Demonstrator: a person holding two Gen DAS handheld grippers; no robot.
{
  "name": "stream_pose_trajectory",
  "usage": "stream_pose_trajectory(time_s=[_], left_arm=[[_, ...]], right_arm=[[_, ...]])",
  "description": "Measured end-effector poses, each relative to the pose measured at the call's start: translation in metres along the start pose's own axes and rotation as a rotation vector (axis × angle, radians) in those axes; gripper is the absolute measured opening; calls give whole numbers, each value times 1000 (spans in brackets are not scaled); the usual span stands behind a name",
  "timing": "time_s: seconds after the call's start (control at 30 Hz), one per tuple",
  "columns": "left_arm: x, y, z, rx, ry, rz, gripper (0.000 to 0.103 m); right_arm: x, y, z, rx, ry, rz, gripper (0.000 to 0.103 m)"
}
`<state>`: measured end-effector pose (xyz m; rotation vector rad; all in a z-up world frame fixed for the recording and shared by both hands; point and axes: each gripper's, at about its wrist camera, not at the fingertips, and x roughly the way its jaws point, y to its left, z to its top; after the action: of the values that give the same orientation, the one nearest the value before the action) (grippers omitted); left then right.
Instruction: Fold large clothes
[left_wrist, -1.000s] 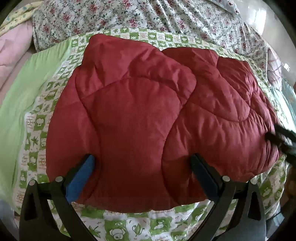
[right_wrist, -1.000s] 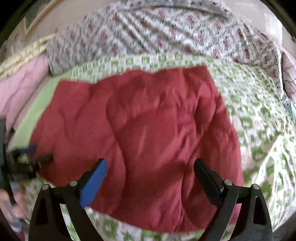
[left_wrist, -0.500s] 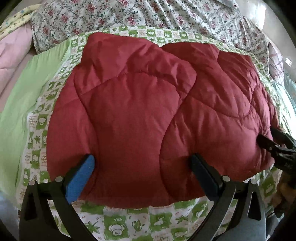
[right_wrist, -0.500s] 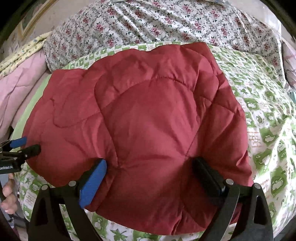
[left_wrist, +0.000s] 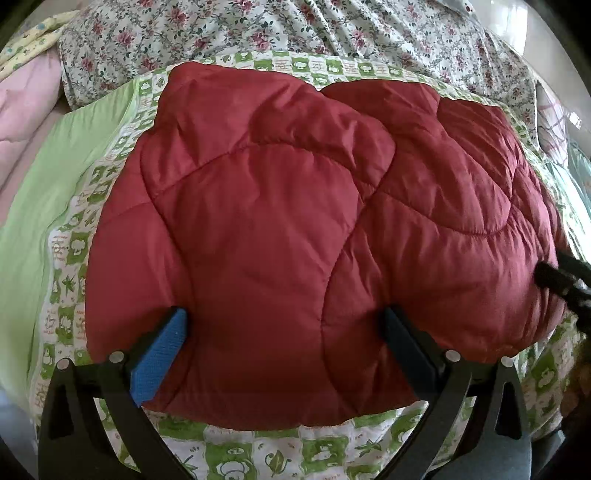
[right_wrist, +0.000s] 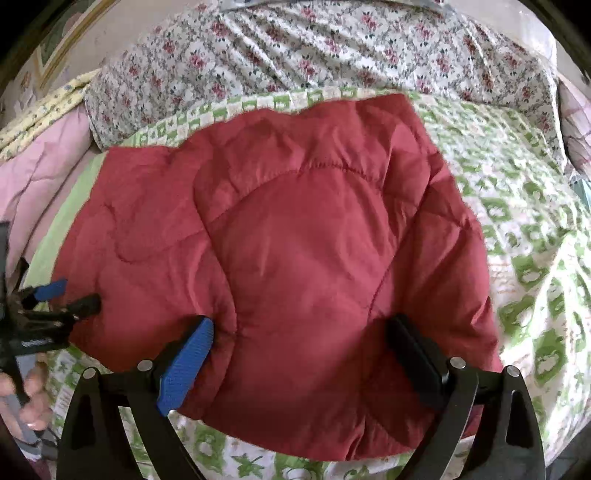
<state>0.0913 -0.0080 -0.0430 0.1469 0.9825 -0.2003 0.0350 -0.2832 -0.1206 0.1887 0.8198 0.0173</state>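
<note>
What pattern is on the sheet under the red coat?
Green-and-white checks with little pictures, clearest in the left wrist view.

Obstacle: the puffy dark-red quilted jacket (left_wrist: 280, 229) fills the bed's middle.
Behind the jacket: a rumpled floral-print duvet (left_wrist: 295, 33) banks up.
Left of the jacket: a plain light-green sheet strip (left_wrist: 40, 192) lies flat, open.
Right of the jacket: the green-and-white patterned bedspread (right_wrist: 524, 236) lies bare, free.
</note>
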Motion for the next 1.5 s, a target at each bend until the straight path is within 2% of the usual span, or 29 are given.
stream_pose_trajectory(time_s=[0.23, 0.4, 0.47, 0.57, 0.9, 1.1, 1.27, 1.5], left_arm=[[1, -1, 0, 1, 1, 1, 103], [1, -1, 2, 6, 4, -2, 103], [3, -1, 5, 7, 4, -8, 103], [8, 1, 12, 13, 3, -21, 103], [14, 3, 23, 3, 9, -40, 103], [-8, 10, 16, -38, -21, -64, 103], [-21, 16, 8, -55, -30, -74, 103], [-37, 24, -17, -69, -36, -89, 103]], right_arm=[[-16, 8, 17, -5, -53, 20, 95], [4, 15, 28, -51, -23, 9, 95], [22, 8, 31, -40, 21, -7, 97], [38, -5, 34, -16, 33, -3, 99], [43, -9, 34, 2, 31, 3, 100], [20, -8, 36, 20, 11, 14, 95], [-5, -5, 28, 13, -24, 36, 95], [-31, 0, 2, 4, -20, 80, 95]])
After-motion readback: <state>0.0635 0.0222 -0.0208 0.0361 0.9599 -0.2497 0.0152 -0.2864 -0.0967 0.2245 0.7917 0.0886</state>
